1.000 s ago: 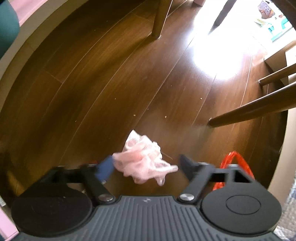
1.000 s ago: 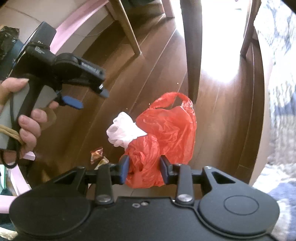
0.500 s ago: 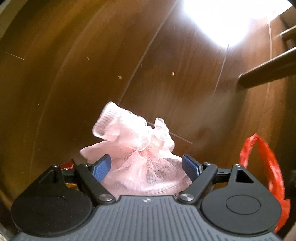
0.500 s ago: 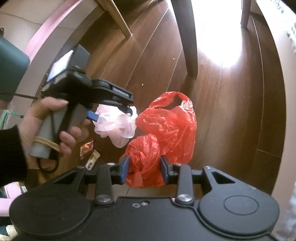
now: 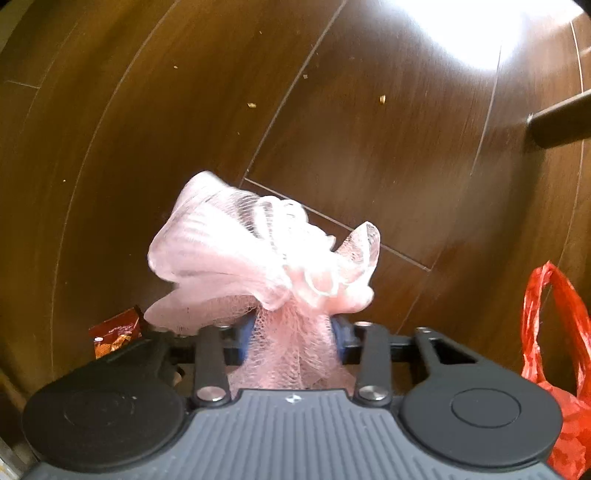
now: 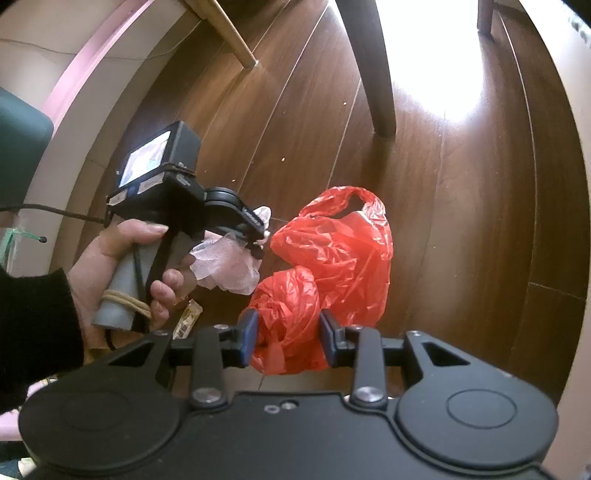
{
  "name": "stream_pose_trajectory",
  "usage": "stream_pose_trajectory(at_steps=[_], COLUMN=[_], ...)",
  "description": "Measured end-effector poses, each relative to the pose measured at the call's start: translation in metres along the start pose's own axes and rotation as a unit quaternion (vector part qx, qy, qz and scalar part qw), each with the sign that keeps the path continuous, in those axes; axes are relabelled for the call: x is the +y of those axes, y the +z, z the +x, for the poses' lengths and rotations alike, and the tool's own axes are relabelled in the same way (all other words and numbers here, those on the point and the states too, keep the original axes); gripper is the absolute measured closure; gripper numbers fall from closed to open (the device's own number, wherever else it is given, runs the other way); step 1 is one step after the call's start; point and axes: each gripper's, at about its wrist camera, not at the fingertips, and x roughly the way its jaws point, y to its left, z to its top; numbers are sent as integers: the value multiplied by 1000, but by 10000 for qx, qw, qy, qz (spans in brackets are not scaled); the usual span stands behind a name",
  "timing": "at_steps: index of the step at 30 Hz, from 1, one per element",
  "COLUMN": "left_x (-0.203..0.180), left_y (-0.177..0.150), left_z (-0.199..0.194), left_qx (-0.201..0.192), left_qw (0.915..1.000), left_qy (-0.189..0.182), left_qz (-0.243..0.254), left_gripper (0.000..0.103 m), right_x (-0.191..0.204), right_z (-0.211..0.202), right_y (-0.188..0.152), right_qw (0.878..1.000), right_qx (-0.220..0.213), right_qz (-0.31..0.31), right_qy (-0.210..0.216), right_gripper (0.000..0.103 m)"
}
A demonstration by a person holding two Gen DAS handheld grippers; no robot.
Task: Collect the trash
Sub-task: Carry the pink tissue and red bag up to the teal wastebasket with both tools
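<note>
Down at floor level now, and the dark wooden floor (image 5: 369, 122) lies bare ahead of the left hand-held gripper (image 5: 291, 338), just a few crumbs on the boards. A dark chair leg (image 5: 561, 123) pokes in from the right edge of the left wrist view. From the right wrist view, another dark chair leg (image 6: 369, 66) stands beyond the bag and a lighter wooden leg (image 6: 225, 33) sits further left, near the pale wall with its pink trim (image 6: 99, 62).

The left hand-held gripper's jaws are closing, with the pink mesh net (image 5: 258, 254) bunched between the blue pads, its frilly, see-through folds spilling out ahead of the fingers. The person's hand (image 6: 122, 273) grips the handle. A small reddish-brown wrapper (image 5: 116, 332) lies on the floor just left of the net.

The right hand-held gripper (image 6: 288, 336) is part-way closed, pinching a crumpled fold of the red plastic bag (image 6: 332, 251), which sprawls on the floor just beside the net, handle loop upward in the view.
</note>
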Motion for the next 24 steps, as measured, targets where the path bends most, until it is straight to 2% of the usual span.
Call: stream_pose_trajectory(at_steps=[4, 7, 10, 16, 24], left_x=[4, 5, 5, -1, -19], left_y=[-7, -18, -34, -60, -93], left_z=[-29, -69, -125, -261, -440], left_qx=[-100, -183, -319, -687, -1353], left_qw=[9992, 9987, 9982, 9955, 9872], left_qy=[-224, -306, -395, -608, -806], left_qz=[-322, -365, -330, -231, 267], left_gripper=[73, 73, 73, 73, 73], right_x=[10, 22, 37, 66, 107], right_z=[-16, -44, -86, -199, -343], right_y=[3, 8, 19, 48, 83], right_qw=[9996, 9992, 9981, 9945, 9902], right_qx=[-147, -244, -396, -781, -1130], right_qz=[-132, -173, -291, -430, -593], right_qy=[-191, -258, -374, -551, -565], right_gripper=[69, 69, 69, 69, 69])
